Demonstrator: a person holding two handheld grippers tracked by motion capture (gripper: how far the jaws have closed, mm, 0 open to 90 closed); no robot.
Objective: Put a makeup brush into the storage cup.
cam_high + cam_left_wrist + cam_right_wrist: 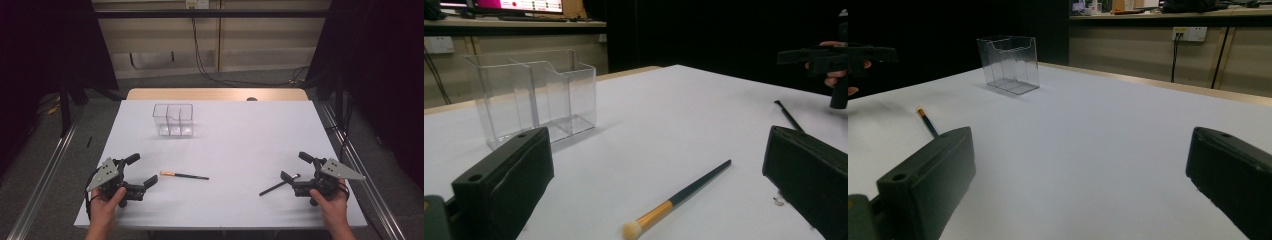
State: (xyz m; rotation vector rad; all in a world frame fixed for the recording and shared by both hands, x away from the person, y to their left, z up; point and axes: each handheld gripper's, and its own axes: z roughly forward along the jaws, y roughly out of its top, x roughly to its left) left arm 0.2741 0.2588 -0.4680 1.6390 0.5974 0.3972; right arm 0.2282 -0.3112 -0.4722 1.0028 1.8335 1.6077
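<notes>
Left gripper (140, 171) at seven o'clock, jaws wide, brush (184, 175) just beside, right gripper (294, 169) at four o'clock, jaws wide, beside black pen (278, 185).

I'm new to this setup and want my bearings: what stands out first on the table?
A clear plastic divided box stands alone toward the far left of the white table. Nearer the person, a black-handled makeup brush with a gold ferrule lies flat just ahead of the open left gripper, and a slim all-black brush lies by the open right gripper.
</notes>
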